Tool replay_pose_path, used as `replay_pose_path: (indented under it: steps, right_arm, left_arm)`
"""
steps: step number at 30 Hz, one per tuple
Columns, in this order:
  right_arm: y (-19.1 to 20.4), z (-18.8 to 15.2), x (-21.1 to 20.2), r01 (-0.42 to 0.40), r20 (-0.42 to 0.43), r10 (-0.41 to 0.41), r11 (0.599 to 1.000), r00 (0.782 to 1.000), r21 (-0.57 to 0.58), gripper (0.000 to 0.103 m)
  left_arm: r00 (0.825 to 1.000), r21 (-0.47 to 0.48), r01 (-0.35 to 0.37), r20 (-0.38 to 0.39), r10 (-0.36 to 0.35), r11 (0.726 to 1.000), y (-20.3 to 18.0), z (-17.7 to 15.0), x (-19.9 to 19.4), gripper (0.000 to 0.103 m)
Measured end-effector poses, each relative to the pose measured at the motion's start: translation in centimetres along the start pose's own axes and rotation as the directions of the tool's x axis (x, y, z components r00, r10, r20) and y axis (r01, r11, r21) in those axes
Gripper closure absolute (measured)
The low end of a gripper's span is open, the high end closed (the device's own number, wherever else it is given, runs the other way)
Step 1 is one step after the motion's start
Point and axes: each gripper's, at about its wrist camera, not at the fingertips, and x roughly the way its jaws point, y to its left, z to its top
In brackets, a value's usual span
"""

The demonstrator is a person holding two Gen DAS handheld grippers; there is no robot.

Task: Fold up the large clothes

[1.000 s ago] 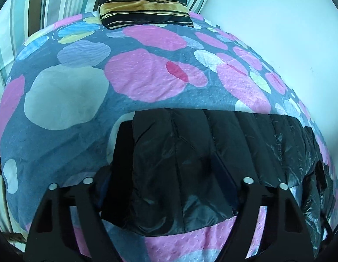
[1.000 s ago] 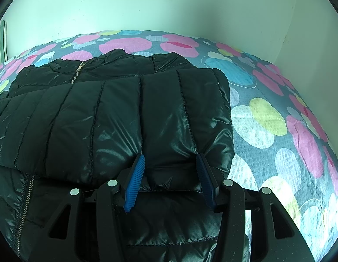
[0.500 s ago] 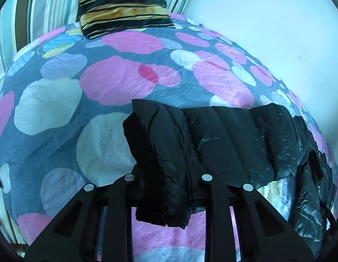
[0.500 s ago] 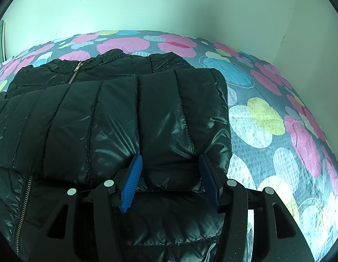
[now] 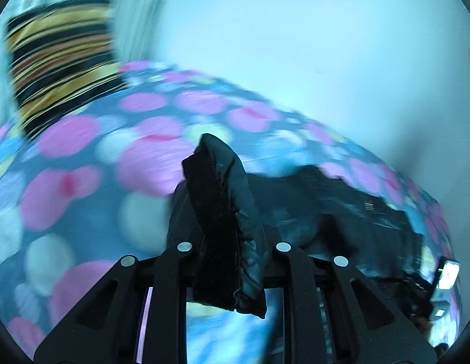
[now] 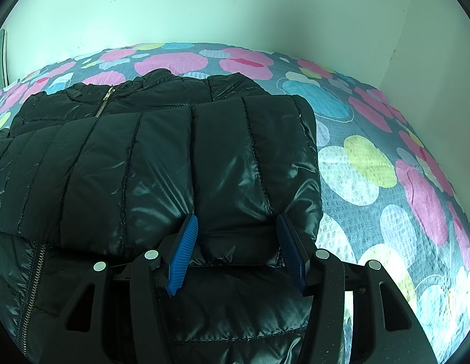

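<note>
Since a second ago, the left hand-held gripper [image 5: 232, 242] has swung up off the bed [image 5: 77, 182] with the jacket's sleeve cuff [image 5: 226, 212] caught between its fingers, and its view is now smeared with motion. Its jaws are closing the last little way and already pinch the cuff, which stands up between them while the rest of the sleeve trails away to the right. I take the lift as the start of carrying that sleeve across the body for the next fold.

Nothing has shifted on the other side. The right hand-held gripper [image 6: 235, 248] sits with its blue pads [image 6: 183, 254] apart, one on each side of a puffed ridge at the edge of the folded panel. The black puffer jacket [image 6: 162, 163] lies flat on the spotted bedspread [image 6: 371, 163], zip [image 6: 106, 100] and collar toward the wall. Whether those pads actually squeeze the ridge or only bracket it, I cannot tell; either way that hand seems placed to pin the earlier fold while the sleeve comes over. A striped pillow [image 5: 59, 69] rests at the far end of the bed.
</note>
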Motion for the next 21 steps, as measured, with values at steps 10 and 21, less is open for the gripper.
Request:
replay_pose_path:
  steps: [10, 21]
  right_arm:
    - [-0.1, 0.0, 0.0, -0.003, 0.001, 0.003, 1.0, 1.0, 0.003, 0.049]
    - [-0.1, 0.0, 0.1, -0.016, 0.003, 0.016, 1.0, 1.0, 0.016, 0.049]
  left_arm:
    - [0.974, 0.221, 0.222, -0.084, -0.209, 0.95, -19.3, 1.3, 6.2, 0.085]
    - [0.923, 0.322, 0.358, -0.267, -0.278, 0.876, -32.0, -2.9, 12.0, 0.085]
